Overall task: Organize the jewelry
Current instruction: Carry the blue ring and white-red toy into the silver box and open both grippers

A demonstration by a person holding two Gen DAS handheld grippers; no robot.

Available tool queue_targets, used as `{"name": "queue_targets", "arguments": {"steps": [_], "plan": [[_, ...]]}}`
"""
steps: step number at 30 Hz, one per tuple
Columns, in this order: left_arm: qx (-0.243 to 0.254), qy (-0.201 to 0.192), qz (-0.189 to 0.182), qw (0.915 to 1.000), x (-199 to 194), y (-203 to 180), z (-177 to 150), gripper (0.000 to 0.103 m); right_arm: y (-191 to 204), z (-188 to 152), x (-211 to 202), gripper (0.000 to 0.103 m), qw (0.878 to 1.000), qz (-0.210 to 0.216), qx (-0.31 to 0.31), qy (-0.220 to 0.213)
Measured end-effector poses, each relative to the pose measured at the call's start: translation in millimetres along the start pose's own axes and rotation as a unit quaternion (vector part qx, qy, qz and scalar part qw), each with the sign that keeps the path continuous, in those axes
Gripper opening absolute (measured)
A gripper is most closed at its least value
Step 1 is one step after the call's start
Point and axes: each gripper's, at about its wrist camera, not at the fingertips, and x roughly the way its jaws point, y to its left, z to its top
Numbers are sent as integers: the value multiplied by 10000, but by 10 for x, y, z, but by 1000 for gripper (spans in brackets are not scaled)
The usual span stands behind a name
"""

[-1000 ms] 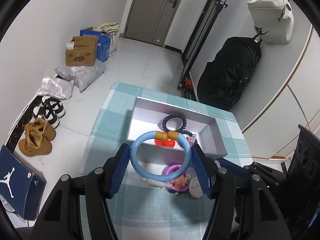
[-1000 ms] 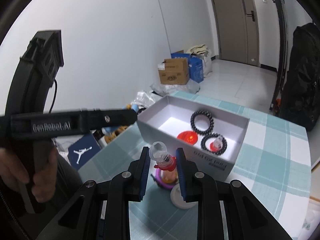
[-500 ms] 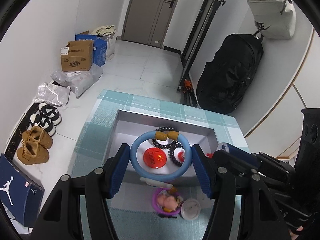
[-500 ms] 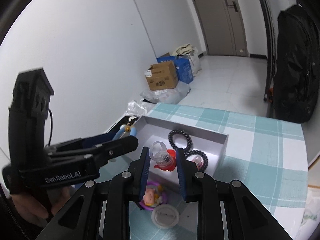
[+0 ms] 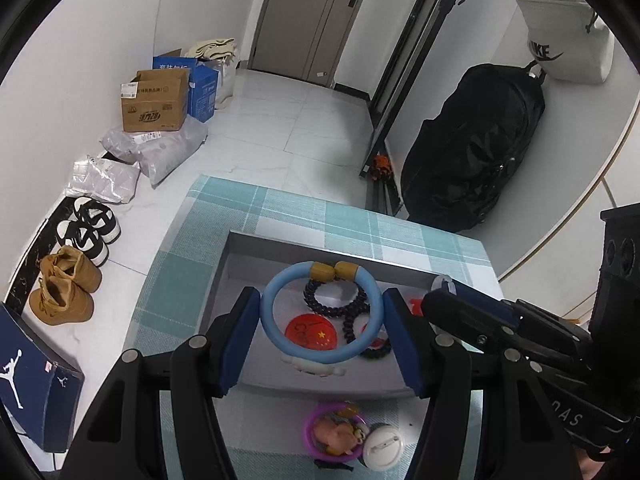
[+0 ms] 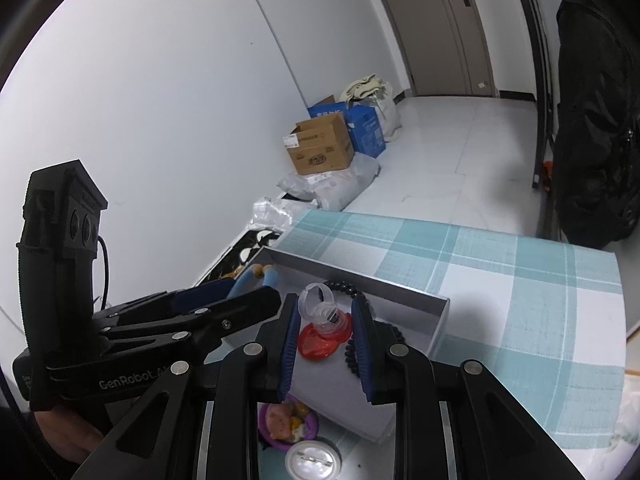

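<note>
My left gripper [image 5: 320, 320] is shut on a light blue bangle [image 5: 276, 328] with two tan beads, held over the grey box [image 5: 264, 240]. In the box lie dark bead bracelets [image 5: 316, 300] and a red round badge [image 5: 310, 332]. My right gripper [image 6: 326, 326] is shut on a clear ring with a red base [image 6: 322, 320], also held over the box [image 6: 360, 280]. The right gripper also shows in the left wrist view [image 5: 444, 292]. The left gripper also shows in the right wrist view [image 6: 248, 280].
A purple ring with a charm [image 5: 334, 432] and a white round badge [image 5: 382, 446] lie on the checked tablecloth [image 5: 360, 224] in front of the box. Shoes [image 5: 64, 288], cartons [image 5: 156, 100] and a black bag [image 5: 468, 144] are on the floor.
Both grippers have moved forward and now hold their pieces over the box. The purple ring and white badge have dropped back toward the near edge of view.
</note>
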Motion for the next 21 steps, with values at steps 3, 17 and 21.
{"name": "queue_targets", "arguments": {"steps": [3,17,21], "plan": [[11,57,-17,10000,37,-4,13,58,-52,-21,-5,24,10000,34,66,10],[235,143,-76,9996,116,-86,40,58,-279,-30,92,27,9986,140,499,121],[268,316,-118,9991,153,-89,33,58,-309,-32,84,38,9984,88,537,120]]}}
